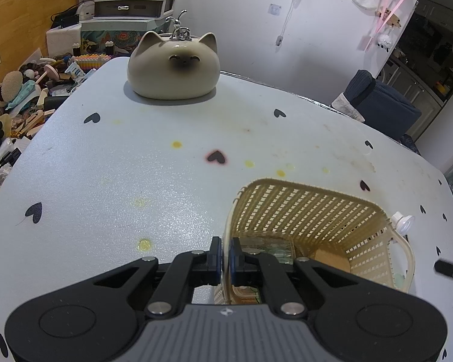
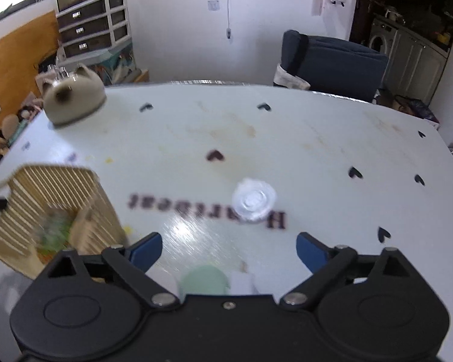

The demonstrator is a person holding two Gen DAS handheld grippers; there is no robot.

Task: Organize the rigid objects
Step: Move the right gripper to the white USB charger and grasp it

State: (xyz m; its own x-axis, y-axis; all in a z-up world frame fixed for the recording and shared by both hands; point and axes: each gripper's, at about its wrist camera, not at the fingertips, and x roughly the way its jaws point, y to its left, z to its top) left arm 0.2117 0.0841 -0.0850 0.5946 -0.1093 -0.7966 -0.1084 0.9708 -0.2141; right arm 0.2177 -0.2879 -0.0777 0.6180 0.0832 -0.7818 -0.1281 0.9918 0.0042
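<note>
**Basket held, cap on the table**

The left gripper (image 1: 225, 255) clamps the rim of the woven basket (image 1: 314, 211). The right gripper (image 2: 229, 249), jaws spread wide and empty, points toward a white cap (image 2: 254, 200) lying on the table (image 2: 317, 150).

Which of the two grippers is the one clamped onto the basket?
The left gripper: it is shut on the near wall of the basket. The right gripper is wide open and empty, above the table facing a white cap.
</note>
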